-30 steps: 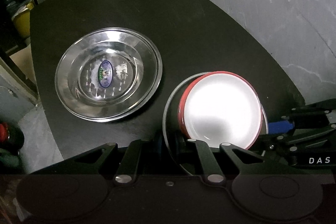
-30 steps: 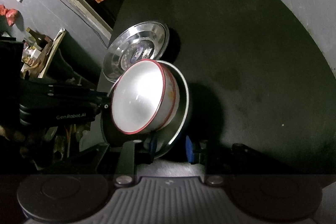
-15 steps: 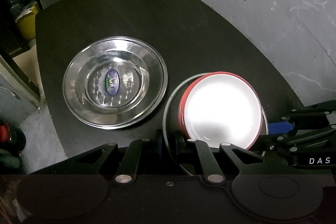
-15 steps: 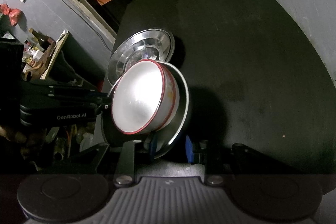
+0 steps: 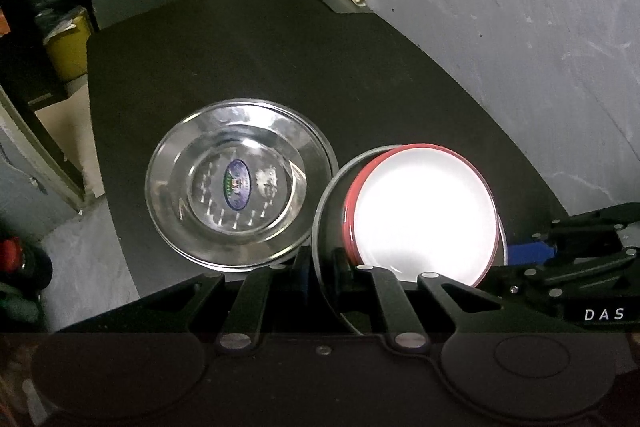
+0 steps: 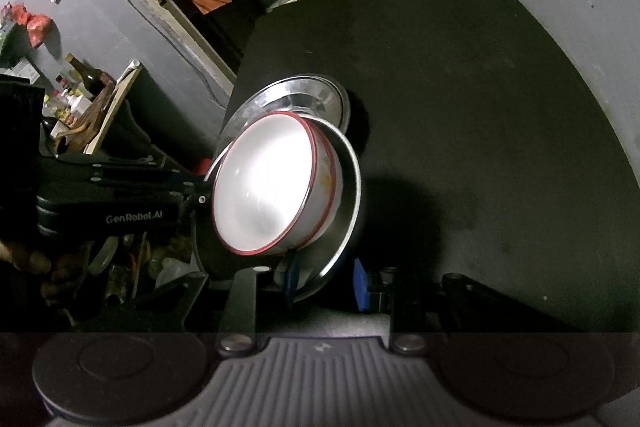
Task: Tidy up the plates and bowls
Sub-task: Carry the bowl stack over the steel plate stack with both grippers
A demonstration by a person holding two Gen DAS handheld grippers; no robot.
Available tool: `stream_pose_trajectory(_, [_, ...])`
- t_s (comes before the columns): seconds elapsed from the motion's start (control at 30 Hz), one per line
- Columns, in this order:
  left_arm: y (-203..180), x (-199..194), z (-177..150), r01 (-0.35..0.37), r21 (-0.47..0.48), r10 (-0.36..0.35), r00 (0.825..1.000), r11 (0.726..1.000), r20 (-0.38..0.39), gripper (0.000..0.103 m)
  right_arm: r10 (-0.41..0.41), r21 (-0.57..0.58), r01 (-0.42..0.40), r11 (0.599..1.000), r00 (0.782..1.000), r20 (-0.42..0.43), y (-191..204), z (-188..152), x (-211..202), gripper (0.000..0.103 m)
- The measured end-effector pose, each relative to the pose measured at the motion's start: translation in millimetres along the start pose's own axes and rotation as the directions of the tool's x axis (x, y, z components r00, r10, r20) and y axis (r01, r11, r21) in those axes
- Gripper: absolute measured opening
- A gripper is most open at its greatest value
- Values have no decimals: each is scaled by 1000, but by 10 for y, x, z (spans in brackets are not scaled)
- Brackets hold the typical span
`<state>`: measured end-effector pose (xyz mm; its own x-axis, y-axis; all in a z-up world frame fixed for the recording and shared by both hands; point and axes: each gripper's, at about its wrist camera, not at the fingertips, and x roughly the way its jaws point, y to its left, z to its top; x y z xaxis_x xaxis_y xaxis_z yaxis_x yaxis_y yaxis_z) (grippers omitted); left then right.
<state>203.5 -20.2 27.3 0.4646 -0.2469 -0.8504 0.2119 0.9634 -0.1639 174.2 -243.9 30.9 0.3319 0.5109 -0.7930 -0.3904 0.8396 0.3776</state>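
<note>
Table [image 5: 280, 67] sits lower in my left view than a second ago. Steel plate [image 5: 240, 183] lies flat there, oval sticker unreadable. My left gripper [image 5: 320, 267] pinches a second plate's [image 6: 352, 195] rim; my right gripper [image 6: 324, 279] straddles its opposite rim, part-closed, grip unclear. White bowl [image 5: 424, 215] rides inside. "GenRobot.AI", "DAS" legible.

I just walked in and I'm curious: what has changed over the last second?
The steel plate on the table slid right and lower in the left view as the left gripper rose. Unchanged: it still clamps the held plate carrying the bowl; the right gripper grips likewise.
</note>
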Motion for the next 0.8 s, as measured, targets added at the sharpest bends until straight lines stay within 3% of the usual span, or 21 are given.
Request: stream_pose_trajectory(0.8, [124, -68, 25, -25, -41, 26, 1000, 999, 16, 9, 18, -37, -19, 999, 1000, -17, 104, 122, 87, 32])
